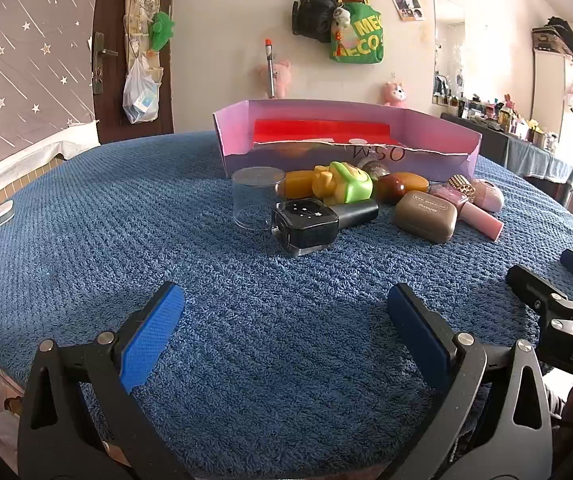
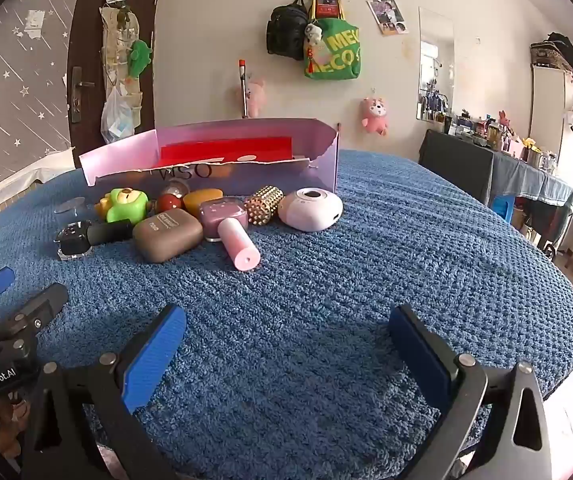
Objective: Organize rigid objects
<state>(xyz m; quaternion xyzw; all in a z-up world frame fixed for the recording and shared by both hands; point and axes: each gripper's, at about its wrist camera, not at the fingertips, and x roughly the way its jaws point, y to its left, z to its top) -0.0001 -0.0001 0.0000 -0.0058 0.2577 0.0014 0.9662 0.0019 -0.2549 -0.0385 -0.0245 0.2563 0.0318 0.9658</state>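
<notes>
Both claws hover over the blue towel-like cover (image 1: pixel 126 208) of the tabletop, tilted down toward a cluster of small objects. The left claw (image 1: pixel 286 320) stands wide apart, nothing between its blue pads. The right claw (image 2: pixel 286 340) is spread just as wide and also holds nothing; in the left wrist view its tip shows at 3 o'clock.

From the left claw, the cluster lies at 12 o'clock, just before a low pink cardboard box (image 1: pixel 438 160) with a torn front edge and a red insert (image 1: pixel 322 130). Nearest is a black nail polish bottle (image 1: pixel 306 226) on its side, touching a clear plastic cylinder (image 1: pixel 254 200) at its 10 o'clock. Behind it lies a green and yellow toy figure (image 1: pixel 344 182). At 1 o'clock sits a brown eye shadow case (image 1: pixel 426 216), then a pink nail polish bottle (image 1: pixel 474 208) on its side.

From the right claw, the cluster lies at 11 o'clock. A gold studded cylinder (image 2: pixel 264 204) rests between the pink bottle and a round pink device (image 2: pixel 310 214). An amber piece (image 2: pixel 202 200) and a red-brown ball (image 2: pixel 169 202) sit close to the box front.
</notes>
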